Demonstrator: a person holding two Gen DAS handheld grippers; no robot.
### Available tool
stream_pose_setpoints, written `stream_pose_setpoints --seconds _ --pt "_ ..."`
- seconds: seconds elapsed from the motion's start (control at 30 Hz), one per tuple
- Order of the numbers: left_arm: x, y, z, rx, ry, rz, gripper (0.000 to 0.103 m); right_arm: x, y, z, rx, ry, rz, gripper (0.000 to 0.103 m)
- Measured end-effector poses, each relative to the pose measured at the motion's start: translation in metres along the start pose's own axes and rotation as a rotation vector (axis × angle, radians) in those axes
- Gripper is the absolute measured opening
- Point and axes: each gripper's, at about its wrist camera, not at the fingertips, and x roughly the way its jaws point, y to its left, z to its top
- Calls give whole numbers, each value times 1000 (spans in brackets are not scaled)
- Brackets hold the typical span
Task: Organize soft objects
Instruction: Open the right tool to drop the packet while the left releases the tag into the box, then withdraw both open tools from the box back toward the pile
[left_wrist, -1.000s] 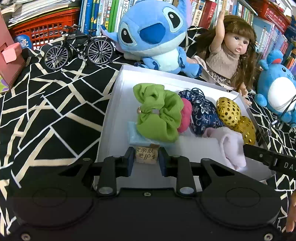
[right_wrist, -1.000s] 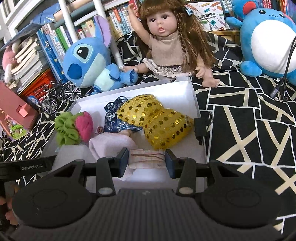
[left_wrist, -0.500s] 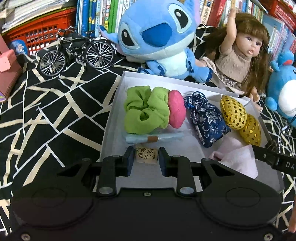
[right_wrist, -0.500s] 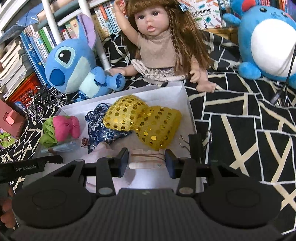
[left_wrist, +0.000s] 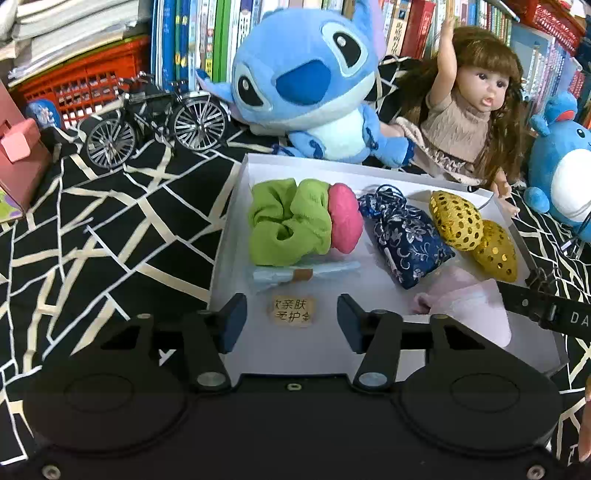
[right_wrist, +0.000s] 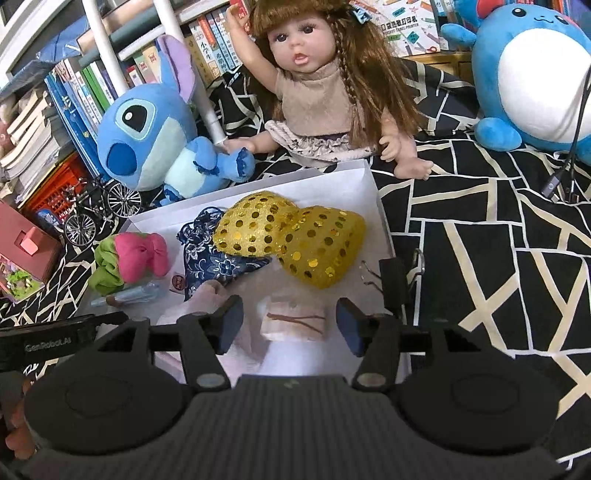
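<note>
Left wrist view: the left gripper (left_wrist: 291, 321) is hovering over the near edge of a white tray (left_wrist: 231, 229). Its jaws have just been opening and are standing apart; a small tan label with printed characters (left_wrist: 293, 310) is lying between them, touching neither pad. At 12 o'clock from the label a green scrunchie (left_wrist: 286, 225) is resting against a pink soft piece (left_wrist: 345, 218). At 2 o'clock a navy floral pouch (left_wrist: 406, 240) and a gold sequined piece (left_wrist: 472, 232) are lying.

Right wrist view: the right gripper (right_wrist: 290, 325) is likewise standing apart (jaws just opened), with a folded pale cloth with a brown band (right_wrist: 293, 321) loose between the pads. The gold piece is lying at 12 o'clock.
</note>
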Motion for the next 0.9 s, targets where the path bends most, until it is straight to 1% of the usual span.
stream_pose_setpoints --seconds 0.13,0.23,0.27,0.37,0.53,0.8,0.9 --pt "-14 -1 -3 15 -29 -2 64 -7 -5 -2 12 -16 10 76" --pt "-26 -2 -6 30 -60 -3 72 -14 -5 -5 -1 -33 16 80" --pt "-30 -2 -7 35 -69 -7 74 -18 -5 -6 -4 -39 24 82" --pt "-44 -3 -13 45 -99 -27 75 -28 -2 -11 -23 -59 43 84" --pt "-65 -5 -24 59 -148 -41 78 -50 10 -23 -102 -110 66 87" --pt "-87 -5 -49 58 -185 -62 80 -76 30 -44 -241 -176 78 90" --pt "-92 -7 -59 72 -193 -57 81 -80 34 -52 -273 -190 81 94"
